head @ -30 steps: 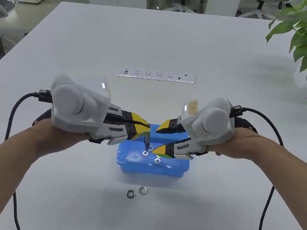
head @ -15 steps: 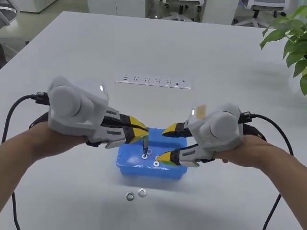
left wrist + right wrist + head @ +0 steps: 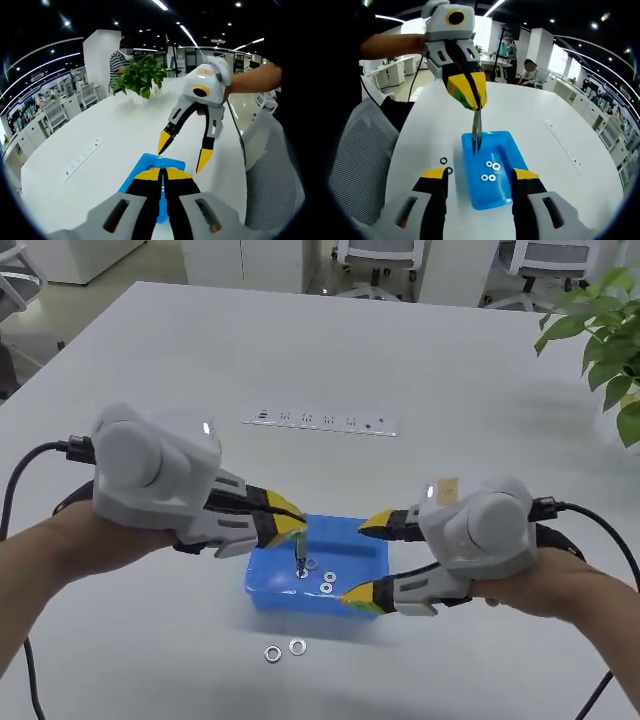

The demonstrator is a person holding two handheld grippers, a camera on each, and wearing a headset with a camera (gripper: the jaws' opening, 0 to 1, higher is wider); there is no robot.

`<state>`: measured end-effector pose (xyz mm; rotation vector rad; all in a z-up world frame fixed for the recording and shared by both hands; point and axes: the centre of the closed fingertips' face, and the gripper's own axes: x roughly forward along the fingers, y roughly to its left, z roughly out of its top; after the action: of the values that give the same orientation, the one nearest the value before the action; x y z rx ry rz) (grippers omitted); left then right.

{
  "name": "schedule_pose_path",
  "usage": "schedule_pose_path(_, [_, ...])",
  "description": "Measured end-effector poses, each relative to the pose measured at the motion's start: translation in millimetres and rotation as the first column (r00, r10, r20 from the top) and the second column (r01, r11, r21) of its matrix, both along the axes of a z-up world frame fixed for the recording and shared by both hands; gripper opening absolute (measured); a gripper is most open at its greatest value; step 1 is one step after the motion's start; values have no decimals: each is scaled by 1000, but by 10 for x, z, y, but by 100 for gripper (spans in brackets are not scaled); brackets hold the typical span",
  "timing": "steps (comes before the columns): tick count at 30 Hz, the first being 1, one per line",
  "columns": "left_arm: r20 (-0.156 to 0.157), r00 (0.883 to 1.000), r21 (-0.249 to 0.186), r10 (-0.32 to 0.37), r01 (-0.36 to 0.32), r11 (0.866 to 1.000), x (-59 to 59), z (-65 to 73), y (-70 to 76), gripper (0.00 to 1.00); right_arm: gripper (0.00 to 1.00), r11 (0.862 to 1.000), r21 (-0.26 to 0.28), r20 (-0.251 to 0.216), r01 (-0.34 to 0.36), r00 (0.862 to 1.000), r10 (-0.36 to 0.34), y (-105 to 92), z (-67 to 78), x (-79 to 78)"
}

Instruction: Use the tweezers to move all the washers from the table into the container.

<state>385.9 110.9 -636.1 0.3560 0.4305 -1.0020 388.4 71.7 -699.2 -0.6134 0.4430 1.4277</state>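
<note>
Washers point(image 3: 297, 646), two of them, lie on the tabletop point(image 3: 450, 390) just outside the blue container point(image 3: 360, 536), toward the person. The left claw point(image 3: 293, 524), clamped on downward-pointing tweezers point(image 3: 301, 562), hangs nearer; the right claw point(image 3: 362, 560) is spread apart.

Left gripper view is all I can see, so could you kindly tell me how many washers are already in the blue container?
Observer: Four washers lie in the container, as two pairs.
Operator: Thank you. Are any left on the table?
Observer: Yes, two loose washers sit side by side on the table, just outside the container's long edge nearest the person.
Operator: And where do the tweezers point?
Observer: The left tongs are shut on the tweezers, whose tips point down into the container.
</note>
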Motion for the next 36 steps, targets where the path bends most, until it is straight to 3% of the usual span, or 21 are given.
schedule_pose_path(13, [-15,1000,4,-3,3,1000,-141,3,1,5,60,999,14,-20,36,999,-35,-173,-7,-124])
schedule_pose_path(36, [-24,999,-4,-29,29,1000,-361,-19,-80,5,73,997,37,-38,62,997,-60,-301,-48,-247])
